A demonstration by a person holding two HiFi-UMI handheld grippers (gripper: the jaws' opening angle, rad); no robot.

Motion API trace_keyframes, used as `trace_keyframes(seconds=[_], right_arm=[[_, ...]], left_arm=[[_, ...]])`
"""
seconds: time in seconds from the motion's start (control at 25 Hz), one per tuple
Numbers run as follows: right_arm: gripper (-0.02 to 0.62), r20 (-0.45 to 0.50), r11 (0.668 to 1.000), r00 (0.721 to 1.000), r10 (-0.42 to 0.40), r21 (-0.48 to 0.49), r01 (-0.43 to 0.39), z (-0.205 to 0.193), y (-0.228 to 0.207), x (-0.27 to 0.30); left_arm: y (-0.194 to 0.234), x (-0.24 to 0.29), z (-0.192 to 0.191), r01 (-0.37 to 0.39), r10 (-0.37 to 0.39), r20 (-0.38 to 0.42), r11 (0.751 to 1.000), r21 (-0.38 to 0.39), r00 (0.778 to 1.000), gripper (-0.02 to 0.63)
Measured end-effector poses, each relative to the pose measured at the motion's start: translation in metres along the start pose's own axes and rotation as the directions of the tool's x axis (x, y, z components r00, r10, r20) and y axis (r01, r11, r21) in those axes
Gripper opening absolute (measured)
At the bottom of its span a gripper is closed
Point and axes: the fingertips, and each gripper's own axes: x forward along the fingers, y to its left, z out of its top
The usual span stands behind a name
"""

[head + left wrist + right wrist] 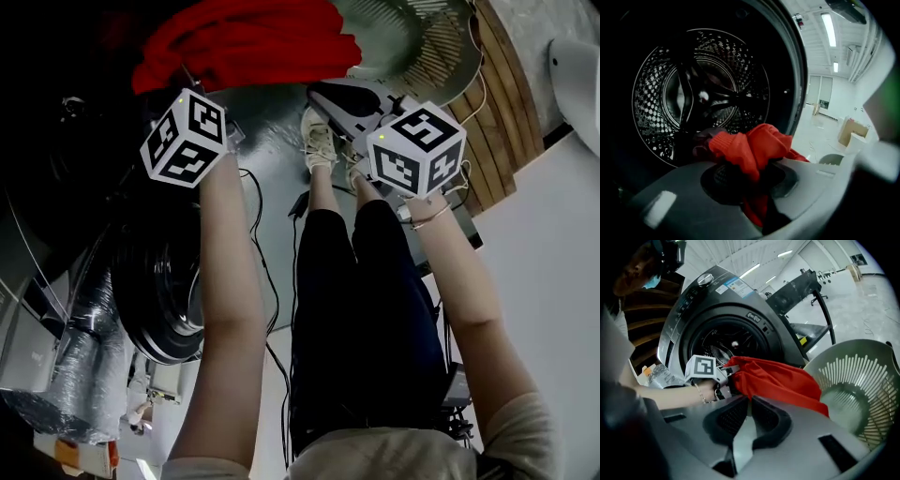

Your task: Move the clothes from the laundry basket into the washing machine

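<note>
Clearly, the red garment [757, 143] is clamped between the jaws of the left tool [749, 180]. A bunched fold of it stands up above the dark pads and a strip hangs down between them. That tool is held at the open mouth of the washing machine [693, 305], and the perforated drum [651, 93] is seen straight ahead of it, with a dark lump low at its front edge that cannot be made out. In the right gripper view the garment is seen stretched from the left tool, at the door opening, back toward the right tool [749, 401], so that most of the cloth hangs outside the drum. The jaws of the right tool are set together, with only a thin slit left between the pads. The garment's near edge lies just at their tips, and whether any cloth is caught there cannot be told. The laundry basket [862, 376], pale and slotted, is seen just beside the machine, to the right of the garment. In the head view both forearms are stretched forward above the person's legs [361, 309].
</note>
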Motion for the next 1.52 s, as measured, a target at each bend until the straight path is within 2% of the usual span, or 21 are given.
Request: trace_keyframes(seconds=[0.16,0.44,0.56,0.68,0.8,0.88,0.96,1.12,1.2,1.32,1.4,1.44,1.52], right_arm=[[0.034,0.013,1.000,1.000,-0.005,-0.003,0.005,0.003,-0.003,0.006],[0.031,0.028,1.000,1.000,0.010,-0.025,-0.009,0.013,0.000,0.015],[0.031,0.026,1.000,1.000,0.017,-0.020,-0.016,0.011,0.000,0.019],[0.031,0.020,1.000,1.000,0.019,-0.011,-0.019,0.005,-0.001,0.021],[0.031,0.014,1.000,1.000,0.020,0.003,-0.020,-0.002,-0.002,0.021],[0.031,0.006,1.000,1.000,0.023,0.006,-0.023,-0.006,-0.001,0.021],[0.031,0.001,0.999,0.999,0.032,0.008,-0.032,-0.010,0.000,0.021],[0.031,0.046,0.997,0.996,0.073,0.034,-0.074,-0.009,0.006,0.015],[0.031,0.069,0.996,0.994,0.084,0.034,-0.087,-0.005,0.010,0.010],[0.031,0.071,0.996,0.994,0.081,0.023,-0.083,-0.006,0.012,0.006],[0.031,0.058,0.997,0.996,0.070,0.024,-0.072,-0.009,0.008,0.009],[0.031,0.050,0.997,0.997,0.066,0.026,-0.068,-0.012,0.006,0.010],[0.031,0.038,0.997,0.997,0.066,0.032,-0.067,-0.017,0.006,0.012]], left_arm=[[0.035,0.022,0.025,-0.066,0.069,0.052,0.995,-0.072,0.996,0.094],[0.074,0.050,0.071,-0.127,0.142,0.137,0.985,-0.114,0.980,0.094],[0.080,0.059,0.081,-0.147,0.161,0.172,0.985,-0.092,0.972,0.098],[0.077,0.082,0.066,-0.154,0.162,0.119,0.986,-0.066,0.980,0.136],[0.082,0.096,0.045,-0.169,0.173,0.028,0.980,-0.103,0.985,0.248],[0.086,0.094,0.043,-0.192,0.192,-0.003,0.979,-0.068,0.981,0.266],[0.086,0.085,0.045,-0.201,0.201,-0.001,0.978,-0.049,0.980,0.276],[0.076,0.046,0.047,-0.163,0.178,0.072,0.971,-0.175,0.981,0.276],[0.061,0.027,0.039,-0.123,0.143,0.084,0.970,-0.211,0.986,0.278],[0.017,0.012,0.006,0.010,-0.003,0.027,0.966,-0.260,1.000,0.320],[-0.020,0.013,-0.027,0.105,-0.122,-0.032,0.939,-0.327,0.992,0.373],[-0.035,0.014,-0.044,0.127,-0.164,-0.074,0.924,-0.361,0.984,0.386],[-0.055,0.017,-0.073,0.113,-0.191,-0.155,0.906,-0.408,0.969,0.402]])
